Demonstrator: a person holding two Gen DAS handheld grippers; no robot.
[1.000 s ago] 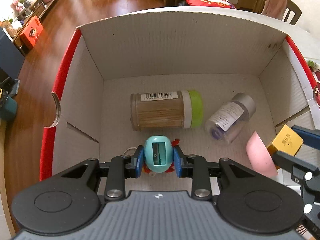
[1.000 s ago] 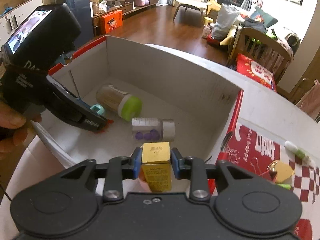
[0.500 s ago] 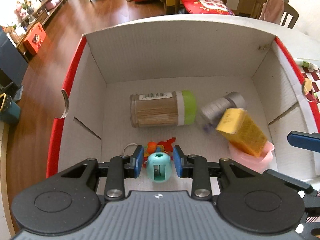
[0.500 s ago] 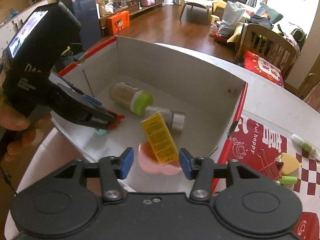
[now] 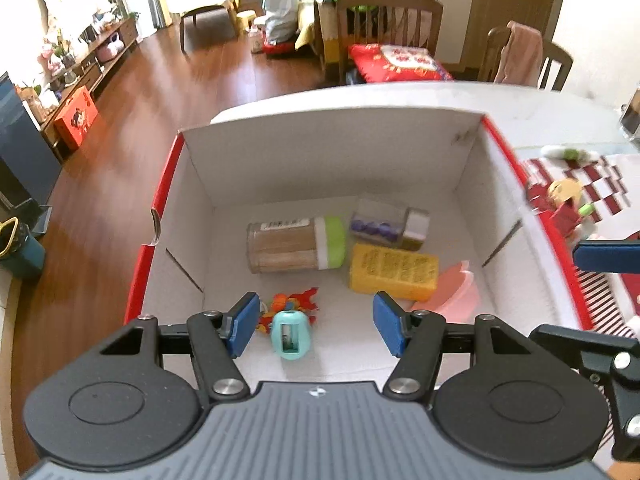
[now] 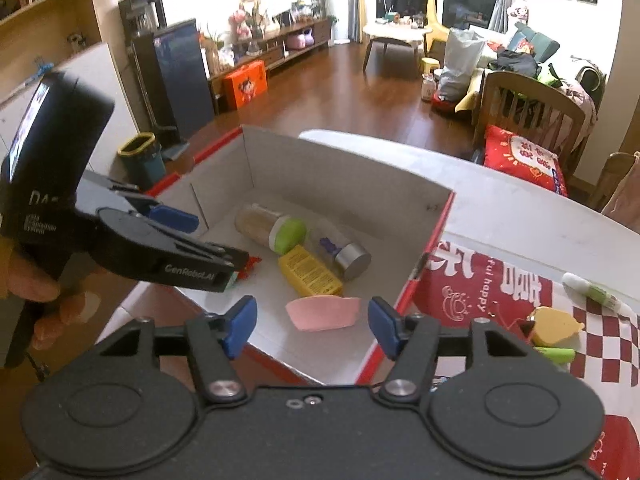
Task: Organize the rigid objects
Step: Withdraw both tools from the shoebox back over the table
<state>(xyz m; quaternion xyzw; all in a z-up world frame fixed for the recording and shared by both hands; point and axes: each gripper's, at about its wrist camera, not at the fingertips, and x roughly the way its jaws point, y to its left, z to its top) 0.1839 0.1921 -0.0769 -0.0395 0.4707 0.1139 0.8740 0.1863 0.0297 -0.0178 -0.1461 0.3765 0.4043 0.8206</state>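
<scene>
Left gripper [image 5: 314,328]: jaws opening, nothing gripped; teal sharpener [image 5: 291,334] lies loose below on the box [image 5: 332,156] floor. Right gripper [image 6: 308,322]: jaws opening, empty; yellow carton [image 6: 310,271] flat beside the pink dish [image 6: 323,313]. Box walls contain them. More items wait on the worktop [image 6: 520,216].

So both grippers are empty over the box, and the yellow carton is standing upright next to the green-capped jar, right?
Not quite: the yellow carton lies flat on its side on the box floor, as the left wrist view shows. The rest holds: it is beside the green-capped jar, and the left gripper and right gripper, jaws opening, have nothing between their pads.
</scene>
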